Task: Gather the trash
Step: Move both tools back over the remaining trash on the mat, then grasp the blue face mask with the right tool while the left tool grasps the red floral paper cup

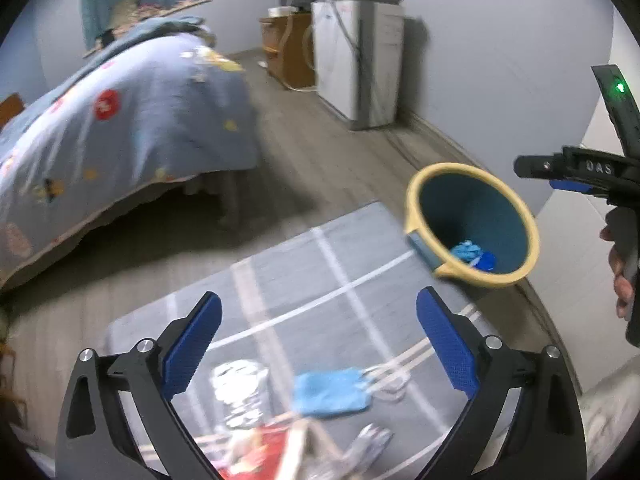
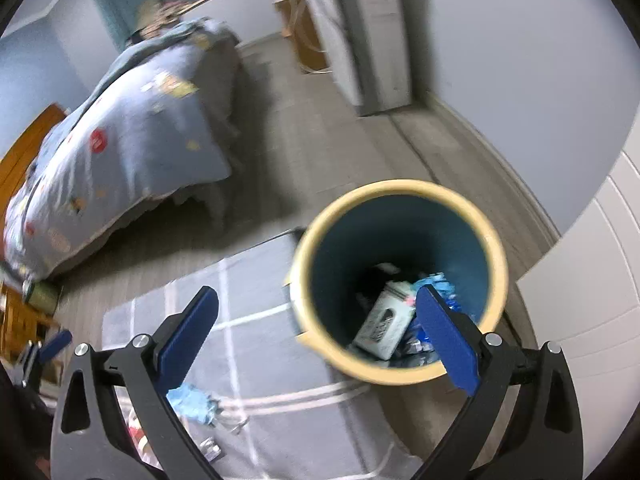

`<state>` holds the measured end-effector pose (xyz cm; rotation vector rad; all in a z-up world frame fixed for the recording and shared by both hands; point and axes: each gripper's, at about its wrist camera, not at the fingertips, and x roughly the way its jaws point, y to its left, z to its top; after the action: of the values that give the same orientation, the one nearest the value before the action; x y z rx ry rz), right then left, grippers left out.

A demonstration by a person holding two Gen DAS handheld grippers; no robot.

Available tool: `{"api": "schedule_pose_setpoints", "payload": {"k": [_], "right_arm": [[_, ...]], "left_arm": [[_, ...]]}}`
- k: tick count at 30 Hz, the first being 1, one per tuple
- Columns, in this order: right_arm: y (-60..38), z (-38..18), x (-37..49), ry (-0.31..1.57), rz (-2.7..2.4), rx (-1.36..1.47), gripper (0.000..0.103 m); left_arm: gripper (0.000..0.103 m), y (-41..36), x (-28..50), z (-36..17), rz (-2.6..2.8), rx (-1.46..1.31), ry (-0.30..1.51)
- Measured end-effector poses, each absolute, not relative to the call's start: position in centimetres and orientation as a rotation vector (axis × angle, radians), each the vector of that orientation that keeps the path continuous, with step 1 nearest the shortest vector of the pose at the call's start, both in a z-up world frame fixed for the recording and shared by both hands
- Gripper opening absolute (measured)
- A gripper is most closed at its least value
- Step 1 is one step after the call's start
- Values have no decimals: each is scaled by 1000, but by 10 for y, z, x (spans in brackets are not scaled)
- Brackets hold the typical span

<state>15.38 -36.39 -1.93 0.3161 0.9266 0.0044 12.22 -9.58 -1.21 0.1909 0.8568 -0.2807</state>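
A teal bin with a yellow rim [image 2: 304,248] stands on the floor at the corner of a grey rug [image 2: 248,280]. It holds a white carton [image 2: 384,324], blue crumpled trash [image 2: 436,284] and dark wrappers. My right gripper [image 2: 318,332] hangs open and empty above the bin's near rim. My left gripper [image 1: 320,340] is open and empty above the rug [image 1: 352,248]. On the rug below it lie a blue face mask [image 1: 332,394], a silver foil wrapper [image 1: 240,388], a red packet [image 1: 264,452] and a crumpled silver wrapper [image 1: 368,444]. The bin [image 1: 416,196] is up to its right.
A bed with a blue quilt [image 1: 132,120] fills the left. A white cabinet [image 1: 356,60] and a wooden nightstand [image 1: 288,48] stand against the far wall. A white panelled door [image 2: 580,300] is right of the bin. A hand [image 1: 620,276] shows at the right edge.
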Motion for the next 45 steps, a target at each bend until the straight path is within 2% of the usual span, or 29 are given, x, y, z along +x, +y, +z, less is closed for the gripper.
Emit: {"api": "schedule_pose_setpoints", "payload": {"k": [4,11,17,30,31,33,37,39,40,43,45], "right_arm": [[-324,-22,146,930,72,263,97],[-243,-64,139,1001,189,171,97],[-181,-97,140,1065,272,-43,97],[-118,-159,137,1203,467,-252,97],[-115,-162,137,1211,477,-255,95],[-108,-171,134,1225,490,-303,85],[-108,-185,135,1257,478,-375,57],[-113,-186,138,1268,475,-346,47],[-114,-186,140,1268,471,-332,37],[-126,-179,146,1273,454,-254,25],[-135,-172,149,1266,431,-217,24]], "left_arm": [[97,-52,107,-12,-217,154,835],[97,21,103,-36,-70,153,842],[97,62,108,-64,-59,29,946],[97,76,115,-99,-80,-1,1062],[97,75,116,-101,-85,-5,1069],[97,72,117,-104,-100,-5,1079],[97,64,117,-109,-118,28,1096],[97,61,116,-110,-129,34,1102],[97,60,114,-111,-135,37,1106],[97,51,108,-117,-155,64,1126],[97,46,102,-119,-180,59,1139]]}}
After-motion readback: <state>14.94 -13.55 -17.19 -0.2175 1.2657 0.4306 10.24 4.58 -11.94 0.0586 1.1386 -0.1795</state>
